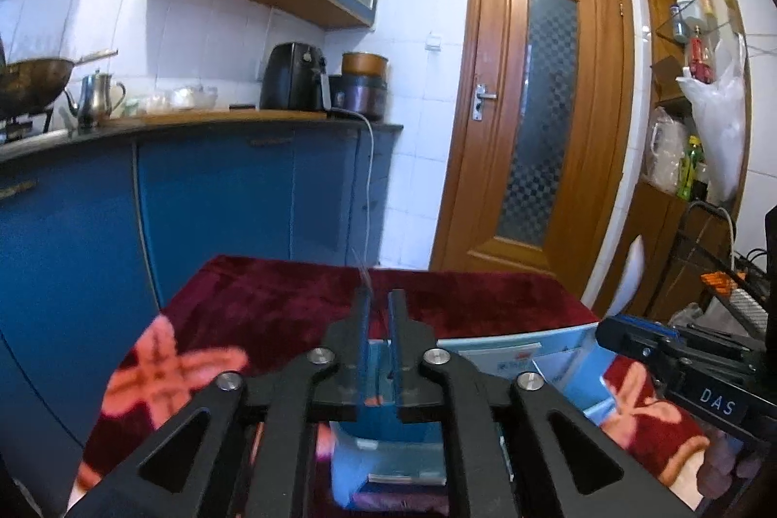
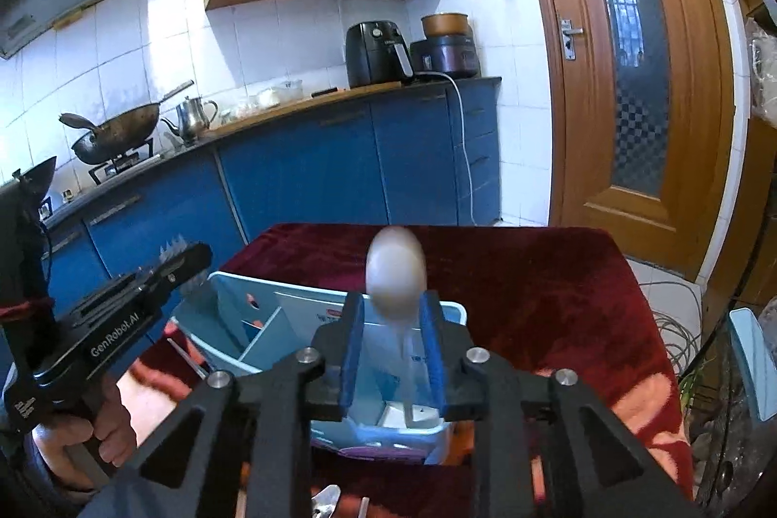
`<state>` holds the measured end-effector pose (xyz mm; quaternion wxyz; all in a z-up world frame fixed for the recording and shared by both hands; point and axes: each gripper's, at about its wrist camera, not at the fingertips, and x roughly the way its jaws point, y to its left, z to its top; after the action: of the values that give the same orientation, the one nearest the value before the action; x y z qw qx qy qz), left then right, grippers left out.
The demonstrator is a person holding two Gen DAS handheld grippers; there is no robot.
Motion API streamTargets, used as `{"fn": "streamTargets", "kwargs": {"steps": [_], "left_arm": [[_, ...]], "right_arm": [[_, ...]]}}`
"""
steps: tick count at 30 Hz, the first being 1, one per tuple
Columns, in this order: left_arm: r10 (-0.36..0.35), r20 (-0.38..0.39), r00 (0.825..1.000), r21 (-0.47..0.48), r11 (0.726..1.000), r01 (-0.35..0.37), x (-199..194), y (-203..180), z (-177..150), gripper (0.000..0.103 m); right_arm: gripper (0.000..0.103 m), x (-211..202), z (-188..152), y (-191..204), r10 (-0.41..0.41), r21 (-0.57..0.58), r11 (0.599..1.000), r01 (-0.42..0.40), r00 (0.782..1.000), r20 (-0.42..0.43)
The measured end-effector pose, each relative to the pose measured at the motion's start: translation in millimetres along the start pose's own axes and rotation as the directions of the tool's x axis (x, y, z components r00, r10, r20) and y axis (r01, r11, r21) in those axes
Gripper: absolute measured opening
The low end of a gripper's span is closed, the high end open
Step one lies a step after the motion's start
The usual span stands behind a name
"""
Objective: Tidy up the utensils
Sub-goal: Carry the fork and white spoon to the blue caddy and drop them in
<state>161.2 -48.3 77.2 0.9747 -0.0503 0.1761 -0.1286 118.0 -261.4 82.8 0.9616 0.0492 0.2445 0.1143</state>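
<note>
My right gripper (image 2: 392, 309) holds a white plastic spoon (image 2: 396, 270) upright between its blue pads, bowl up, over a light blue divided organizer box (image 2: 252, 324). My left gripper (image 1: 381, 304) is nearly shut on a thin clear plastic utensil (image 1: 365, 275) that pokes up past its fingertips; in the right wrist view it (image 2: 184, 265) is at the box's left edge, and the clear utensil there looks like a fork (image 2: 171, 250). The box also shows in the left wrist view (image 1: 505, 353). The spoon (image 1: 631, 275) rises at the right there.
The box stands on a dark red floral cloth (image 2: 524, 275) over a small table. Metal utensils (image 2: 325, 499) lie on the cloth near the front edge. Blue kitchen cabinets (image 2: 315, 168) with a wok, kettle and air fryer stand behind. A wooden door (image 2: 626, 71) is at right.
</note>
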Motion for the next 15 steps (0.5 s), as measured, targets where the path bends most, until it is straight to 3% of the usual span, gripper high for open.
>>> {"fn": "streamTargets", "kwargs": {"steps": [4,9,15], "left_arm": [[-0.001,-0.021,1.0,-0.009,1.0,0.001,-9,2,-1,0.013],[-0.024,-0.04,0.999,-0.008,1.0,0.024,-27,2,1,0.025],[-0.084,-0.048,0.995,0.015,0.996,0.085,-58,-2,3,0.025]], "right_arm": [[0.032,-14,1,0,0.009,0.011,1.0,-0.009,1.0,0.015],[0.033,-34,2,-2,0.019,0.038,0.999,-0.02,0.999,0.031],[0.035,-55,-2,-4,0.011,0.059,0.998,-0.012,1.0,0.019]]}}
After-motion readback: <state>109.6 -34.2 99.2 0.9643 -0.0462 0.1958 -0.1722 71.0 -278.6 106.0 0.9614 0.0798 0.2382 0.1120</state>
